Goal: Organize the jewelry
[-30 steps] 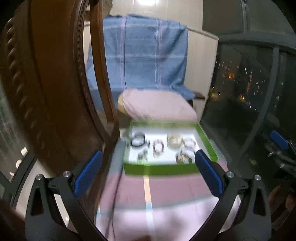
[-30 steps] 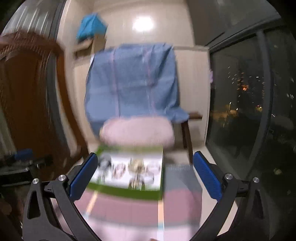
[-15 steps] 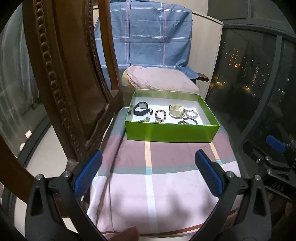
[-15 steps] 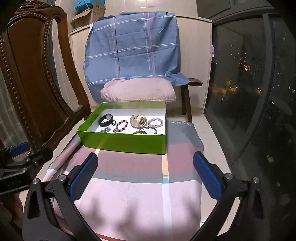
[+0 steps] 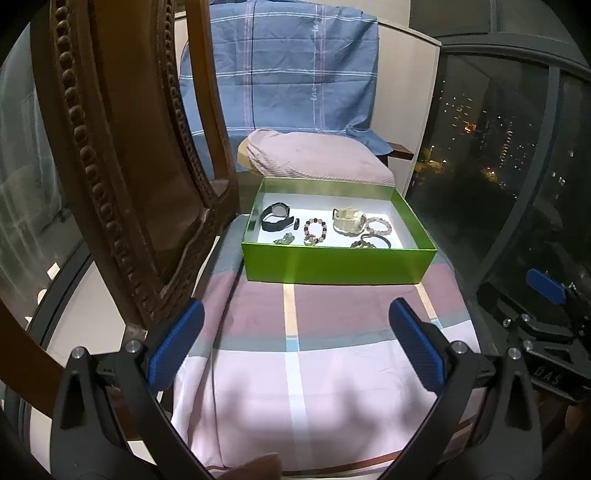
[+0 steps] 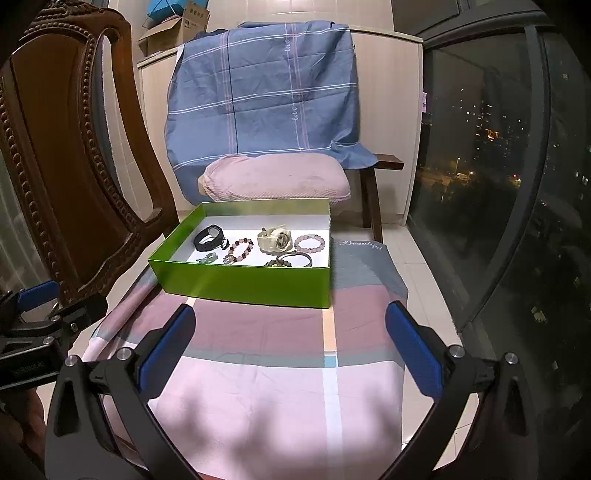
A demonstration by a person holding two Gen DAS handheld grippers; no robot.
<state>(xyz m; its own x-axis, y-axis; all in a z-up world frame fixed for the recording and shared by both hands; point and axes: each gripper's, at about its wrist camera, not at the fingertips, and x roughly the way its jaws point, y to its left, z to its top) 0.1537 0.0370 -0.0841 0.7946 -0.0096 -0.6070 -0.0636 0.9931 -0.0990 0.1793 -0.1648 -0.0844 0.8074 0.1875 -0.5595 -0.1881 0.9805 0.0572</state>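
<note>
The green box (image 5: 338,264) sits on the striped cloth (image 5: 314,354) ahead of both tongs, holding a black watch (image 5: 276,218), a cream watch (image 6: 274,239), a red-beaded bracelet (image 6: 242,250) and a pink bracelet (image 6: 309,243). The left gripper (image 5: 293,343) and the right gripper (image 6: 288,341) hover level over the cloth, jaws spread wide, holding nothing. Only the right view shows cardboard boxes (image 6: 173,26) up high; the left view shows the carved chair (image 5: 122,158) close alongside.
</note>
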